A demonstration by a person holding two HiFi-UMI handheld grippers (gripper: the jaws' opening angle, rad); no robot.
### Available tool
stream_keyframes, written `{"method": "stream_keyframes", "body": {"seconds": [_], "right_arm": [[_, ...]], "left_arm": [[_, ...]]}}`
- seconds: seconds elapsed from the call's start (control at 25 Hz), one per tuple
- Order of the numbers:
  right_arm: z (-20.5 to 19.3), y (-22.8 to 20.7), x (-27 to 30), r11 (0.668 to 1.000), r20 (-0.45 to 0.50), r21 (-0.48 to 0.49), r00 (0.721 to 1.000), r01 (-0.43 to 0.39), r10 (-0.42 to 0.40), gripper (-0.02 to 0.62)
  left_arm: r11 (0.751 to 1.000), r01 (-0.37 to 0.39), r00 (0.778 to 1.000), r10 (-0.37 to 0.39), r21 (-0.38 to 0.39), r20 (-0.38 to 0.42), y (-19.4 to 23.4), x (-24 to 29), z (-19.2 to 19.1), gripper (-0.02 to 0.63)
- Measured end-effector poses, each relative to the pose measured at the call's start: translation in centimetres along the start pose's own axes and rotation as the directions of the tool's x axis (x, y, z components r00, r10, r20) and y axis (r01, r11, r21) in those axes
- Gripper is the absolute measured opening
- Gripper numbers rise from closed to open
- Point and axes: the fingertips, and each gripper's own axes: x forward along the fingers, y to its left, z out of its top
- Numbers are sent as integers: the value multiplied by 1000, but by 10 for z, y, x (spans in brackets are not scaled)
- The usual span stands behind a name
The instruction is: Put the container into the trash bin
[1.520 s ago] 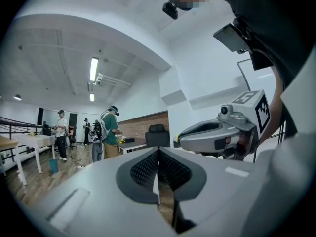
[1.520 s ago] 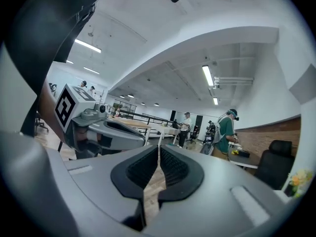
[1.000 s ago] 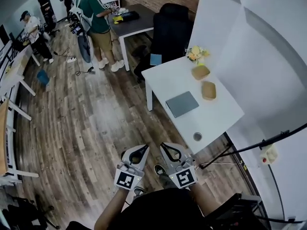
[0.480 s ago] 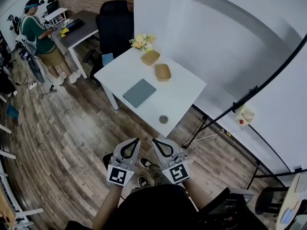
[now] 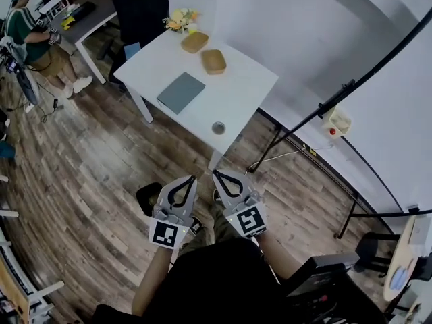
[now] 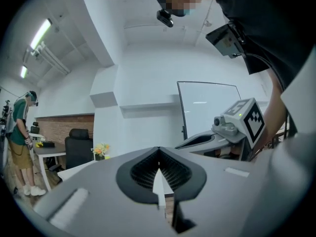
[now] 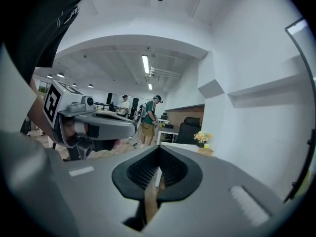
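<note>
The left gripper and the right gripper are both clenched, jaw tips pressed together with nothing between them. They are held side by side low in the head view, over the wooden floor, pointing toward the white table. Neither touches anything.

Two shallow tan containers lie on the far part of that table, well apart from both grippers. These are the nearer container and, just beyond it toward the corner, the farther container. They lie close to each other without touching.

A small bunch of yellow flowers stands at the table's far corner, just beside the farther container. Closer to the person lies a flat grey notebook, and a round cable port sits near the table's closest edge.

A black office chair stands behind the table. To its left is a grey desk with a person in a green shirt beside it. A black pole slants across at the right.
</note>
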Motion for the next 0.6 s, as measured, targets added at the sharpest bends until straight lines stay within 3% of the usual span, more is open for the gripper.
{"method": "stream_keyframes", "body": {"seconds": [0.36,0.6], "right_arm": [[1,-7,14,997,6,3,997,-74,74,11],[-4,-34,16,995,10,-17,995,-97,97,11]], "left_arm": [[995,-101,992,99,-20,-74,23,-7,-17,-2],[995,-101,993,100,-14,-69,20,20,-13,-2]]}}
